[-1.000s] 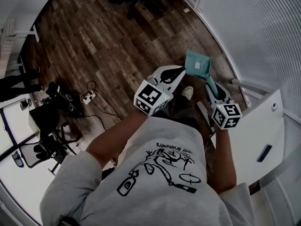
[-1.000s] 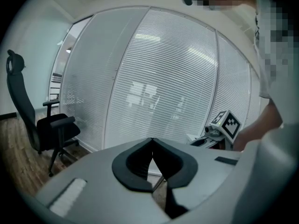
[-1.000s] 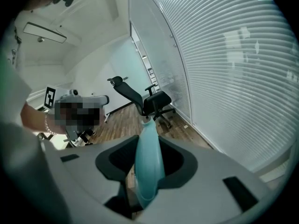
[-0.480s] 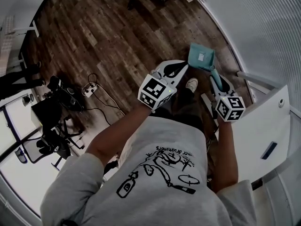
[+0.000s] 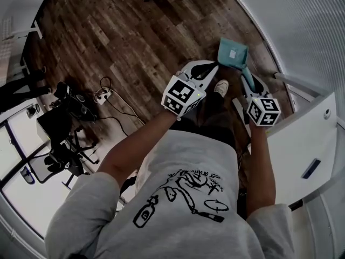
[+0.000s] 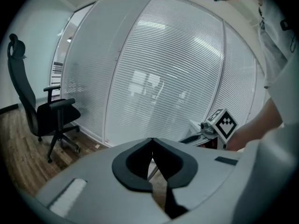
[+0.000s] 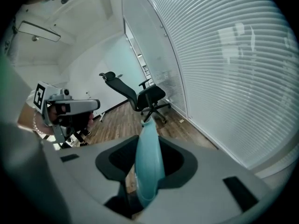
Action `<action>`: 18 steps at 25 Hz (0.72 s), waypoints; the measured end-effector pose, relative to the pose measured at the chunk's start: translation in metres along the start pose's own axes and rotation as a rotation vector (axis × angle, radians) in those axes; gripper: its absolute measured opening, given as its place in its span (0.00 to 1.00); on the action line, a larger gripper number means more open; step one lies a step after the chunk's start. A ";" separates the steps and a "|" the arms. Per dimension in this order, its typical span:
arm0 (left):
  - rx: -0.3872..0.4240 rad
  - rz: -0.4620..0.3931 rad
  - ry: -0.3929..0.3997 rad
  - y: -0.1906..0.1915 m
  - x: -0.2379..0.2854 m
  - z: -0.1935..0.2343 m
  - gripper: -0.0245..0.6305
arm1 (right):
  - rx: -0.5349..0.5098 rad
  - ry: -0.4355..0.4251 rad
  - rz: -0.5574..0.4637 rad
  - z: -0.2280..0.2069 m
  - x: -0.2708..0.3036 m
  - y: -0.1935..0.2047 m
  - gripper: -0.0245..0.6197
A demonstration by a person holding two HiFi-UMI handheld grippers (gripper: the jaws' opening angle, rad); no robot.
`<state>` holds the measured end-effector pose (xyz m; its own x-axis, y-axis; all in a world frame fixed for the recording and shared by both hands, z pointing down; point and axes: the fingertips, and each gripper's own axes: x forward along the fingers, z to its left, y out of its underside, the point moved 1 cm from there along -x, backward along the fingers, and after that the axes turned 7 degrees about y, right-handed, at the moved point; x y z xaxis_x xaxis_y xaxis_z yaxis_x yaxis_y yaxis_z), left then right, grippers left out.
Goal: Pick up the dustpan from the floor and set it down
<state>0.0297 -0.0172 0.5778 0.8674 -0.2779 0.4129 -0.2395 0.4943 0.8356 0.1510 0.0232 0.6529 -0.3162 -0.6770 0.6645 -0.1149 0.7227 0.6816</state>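
The right tongs (image 7: 148, 139) are gripping the dustpan (image 5: 233, 53) by its teal handle (image 7: 149, 164), closing on it from either side in the right gripper view. The left tongs (image 6: 152, 140) are standing closed with nothing in them, their tips meeting and only a thin slit showing lower down. In the head view both are reaching out ahead of the person, side by side. The left ones are pointing toward the pan's near corner but are not holding it.

The dustpan is sticking out past the right tongs, its flat teal pan at the far end of the handle. It is over the wooden floor (image 5: 118, 36), close to the glass wall with white blinds (image 5: 302, 26). Whether the pan is touching the floor I cannot tell. A pale label is showing on the pan's upper face.

A light shoe (image 5: 220, 88) is peeking out between the two tongs. A black office chair (image 6: 44, 111) is standing on the floor by the blinds, well apart from the dustpan. To the person's left, a power strip with looping cables (image 5: 101, 110) is lying on the floor beside dark equipment. The person is wearing a grey shirt (image 5: 183, 198) with a black drawing on it.
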 end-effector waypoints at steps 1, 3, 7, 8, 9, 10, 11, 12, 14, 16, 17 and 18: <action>-0.002 0.006 -0.001 0.002 0.003 0.002 0.04 | 0.003 0.003 0.004 -0.003 0.004 0.002 0.20; -0.004 0.022 -0.004 0.008 0.010 0.004 0.04 | 0.009 0.008 0.011 -0.010 0.010 0.006 0.20; -0.010 0.043 -0.002 0.018 0.019 0.004 0.04 | 0.015 0.015 0.020 -0.021 0.018 0.017 0.20; -0.012 0.047 -0.002 0.019 0.020 0.005 0.04 | 0.017 0.018 0.023 -0.023 0.021 0.019 0.20; -0.015 0.051 -0.002 0.020 0.020 0.007 0.04 | 0.019 0.021 0.027 -0.025 0.023 0.020 0.20; -0.018 0.055 -0.002 0.022 0.021 0.008 0.04 | 0.021 0.024 0.030 -0.026 0.025 0.022 0.20; -0.021 0.058 -0.001 0.023 0.021 0.009 0.04 | 0.022 0.026 0.033 -0.027 0.027 0.023 0.20; -0.023 0.061 0.000 0.024 0.022 0.010 0.04 | 0.022 0.027 0.035 -0.028 0.028 0.025 0.20; -0.026 0.068 0.002 0.027 0.023 0.011 0.04 | 0.022 0.027 0.038 -0.029 0.031 0.028 0.20; -0.027 0.075 0.004 0.030 0.024 0.013 0.04 | 0.027 0.029 0.041 -0.029 0.032 0.032 0.20; -0.029 0.078 0.006 0.032 0.024 0.013 0.04 | 0.031 0.031 0.042 -0.030 0.033 0.035 0.20; -0.030 0.080 0.008 0.034 0.025 0.013 0.04 | 0.035 0.032 0.043 -0.030 0.032 0.038 0.20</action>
<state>0.0375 -0.0178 0.6214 0.8493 -0.2302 0.4751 -0.2953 0.5390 0.7889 0.1646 0.0246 0.7096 -0.2910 -0.6490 0.7030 -0.1345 0.7552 0.6415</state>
